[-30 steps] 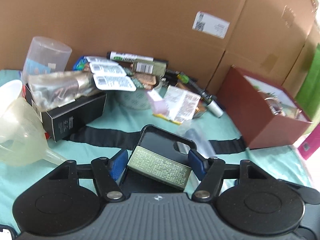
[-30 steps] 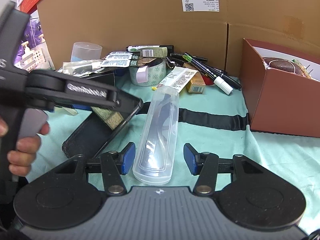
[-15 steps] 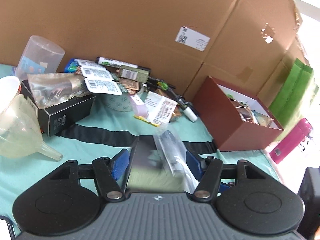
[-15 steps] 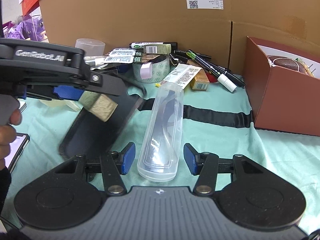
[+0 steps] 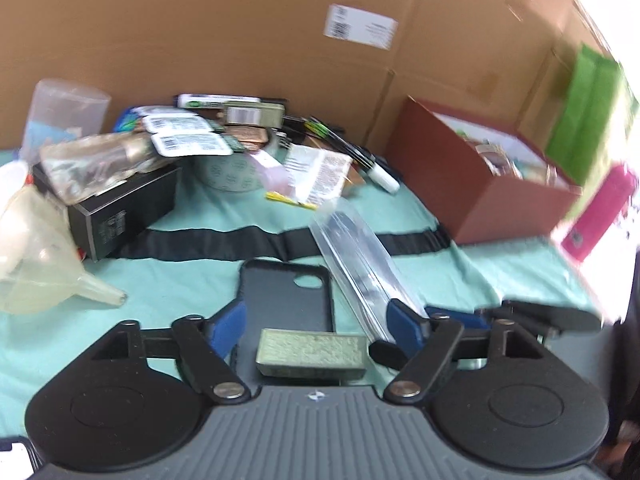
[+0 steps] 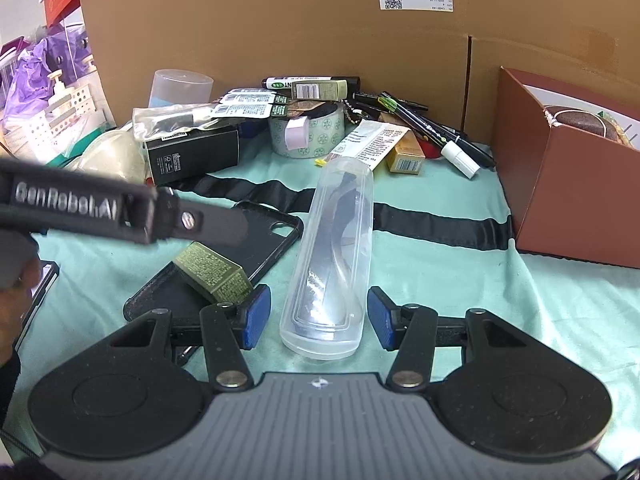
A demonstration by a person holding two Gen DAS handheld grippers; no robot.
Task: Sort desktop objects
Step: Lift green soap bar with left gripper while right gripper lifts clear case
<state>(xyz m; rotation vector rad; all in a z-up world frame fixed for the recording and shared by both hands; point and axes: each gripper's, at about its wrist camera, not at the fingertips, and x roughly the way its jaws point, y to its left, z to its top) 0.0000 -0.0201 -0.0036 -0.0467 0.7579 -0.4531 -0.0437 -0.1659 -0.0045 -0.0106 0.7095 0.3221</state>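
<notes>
A small olive-green box (image 5: 312, 354) lies on a black phone case (image 5: 286, 292) on the teal cloth. My left gripper (image 5: 316, 322) is open, its blue pads wide on either side of the box, not touching it. The same box (image 6: 214, 270) and case (image 6: 256, 240) show in the right wrist view, under the left gripper's black body (image 6: 100, 212). My right gripper (image 6: 316, 316) is open around the near end of a clear plastic tube case (image 6: 332, 256) that lies on the cloth; the pads stand apart from it.
A pile of markers, labels and tape (image 6: 308, 120) sits at the back by the cardboard wall. A black box (image 6: 192, 154), a funnel (image 5: 36, 248) and a clear cup (image 6: 180, 86) are at left. A red-brown box (image 6: 568, 184) stands at right.
The left gripper, which held the olive box lifted, has let it go onto the phone case and opened wide. The right gripper has moved forward slightly around the clear tube.
</notes>
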